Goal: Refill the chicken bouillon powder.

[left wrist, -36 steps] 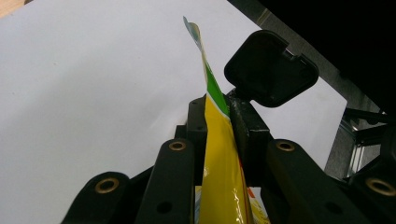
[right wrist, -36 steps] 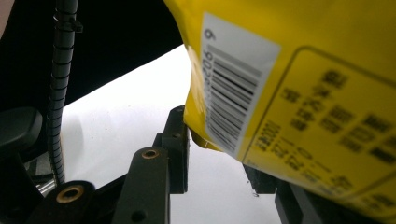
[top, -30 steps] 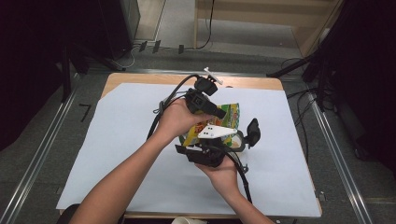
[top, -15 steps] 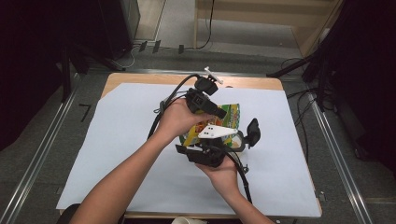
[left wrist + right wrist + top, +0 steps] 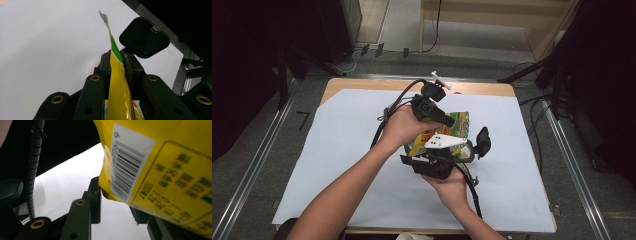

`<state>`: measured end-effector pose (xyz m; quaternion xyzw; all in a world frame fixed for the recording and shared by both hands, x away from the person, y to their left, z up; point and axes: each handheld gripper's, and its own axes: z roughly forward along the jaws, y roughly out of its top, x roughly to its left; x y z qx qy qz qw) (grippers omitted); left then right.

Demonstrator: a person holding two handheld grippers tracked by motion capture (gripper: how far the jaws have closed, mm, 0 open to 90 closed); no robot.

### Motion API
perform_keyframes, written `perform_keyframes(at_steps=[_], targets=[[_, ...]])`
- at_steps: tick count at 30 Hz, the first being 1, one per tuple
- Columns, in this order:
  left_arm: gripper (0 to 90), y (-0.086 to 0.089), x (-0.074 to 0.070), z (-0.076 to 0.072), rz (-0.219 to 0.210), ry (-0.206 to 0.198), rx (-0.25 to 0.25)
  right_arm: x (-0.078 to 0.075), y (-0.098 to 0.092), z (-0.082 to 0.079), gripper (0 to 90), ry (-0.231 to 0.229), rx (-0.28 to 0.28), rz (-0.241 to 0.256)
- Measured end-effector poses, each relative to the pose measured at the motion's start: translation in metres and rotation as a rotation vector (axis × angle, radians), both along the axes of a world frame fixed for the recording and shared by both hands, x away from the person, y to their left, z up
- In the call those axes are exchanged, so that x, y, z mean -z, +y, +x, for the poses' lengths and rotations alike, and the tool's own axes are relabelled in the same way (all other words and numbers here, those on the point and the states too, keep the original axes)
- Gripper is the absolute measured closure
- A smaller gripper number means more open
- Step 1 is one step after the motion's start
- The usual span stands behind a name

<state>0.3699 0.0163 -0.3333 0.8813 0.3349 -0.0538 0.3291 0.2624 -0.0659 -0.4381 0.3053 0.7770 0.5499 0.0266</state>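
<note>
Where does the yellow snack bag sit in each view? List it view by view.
High view: yellow snack bag at centre, between both hands.
Left gripper view: edge-on, clamped in the left tongs.
Right gripper view: upper right, barcode side showing.
Shared landmark: the white sheet beneath.

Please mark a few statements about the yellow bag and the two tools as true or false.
1. The left tool is shut on the bag. True.
2. The bag lies flat on the table with nothing touching it. False: both tools have it, as the high view shows.
3. A barcode shows on the bag in the right gripper view. True.
4. The table is covered in red. False: its cover is white.
5. The right tool is far from the bag. False: the bag's corner sits between its jaws.
</note>
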Motion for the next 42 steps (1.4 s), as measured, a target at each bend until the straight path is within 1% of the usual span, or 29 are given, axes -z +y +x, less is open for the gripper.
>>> perform_keyframes(at_steps=[3,11,15,26,29,35,37,40,41,42], targets=[[79.7,-0.001,0.0,0.0,0.0,0.004,-0.002,0.0,-0.001,0.0,66.4,0.001,0.002,0.004],[79.5,-0.007,-0.001,0.001,0.009,0.01,0.012,-0.001,-0.004,-0.001,66.4,0.009,0.01,0.012],[79.4,-0.011,-0.001,0.002,0.014,0.012,0.018,-0.001,-0.006,-0.001,66.4,0.02,0.015,0.016],[79.4,-0.012,0.001,0.0,0.014,0.003,0.027,0.001,-0.007,-0.001,66.2,0.022,0.026,0.01],[79.3,-0.012,0.0,0.0,0.006,0.0,0.023,0.001,-0.007,-0.001,65.8,0.022,0.023,0.011],[79.0,-0.013,-0.003,-0.002,0.006,-0.005,0.024,-0.001,-0.008,-0.001,66.4,0.016,0.023,0.017],[79.0,-0.014,-0.004,-0.002,0.015,-0.007,0.029,-0.002,-0.008,-0.001,66.5,0.014,0.022,0.021],[79.0,-0.016,-0.002,-0.002,0.032,-0.016,0.03,0.0,-0.008,-0.001,66.6,0.022,0.02,0.019],[79.1,-0.015,-0.001,-0.002,0.033,-0.016,0.03,0.0,-0.007,-0.001,66.9,0.022,0.022,0.01],[79.1,-0.014,0.0,-0.002,0.026,-0.013,0.025,0.001,-0.008,0.0,67.0,0.023,0.022,0.008]])
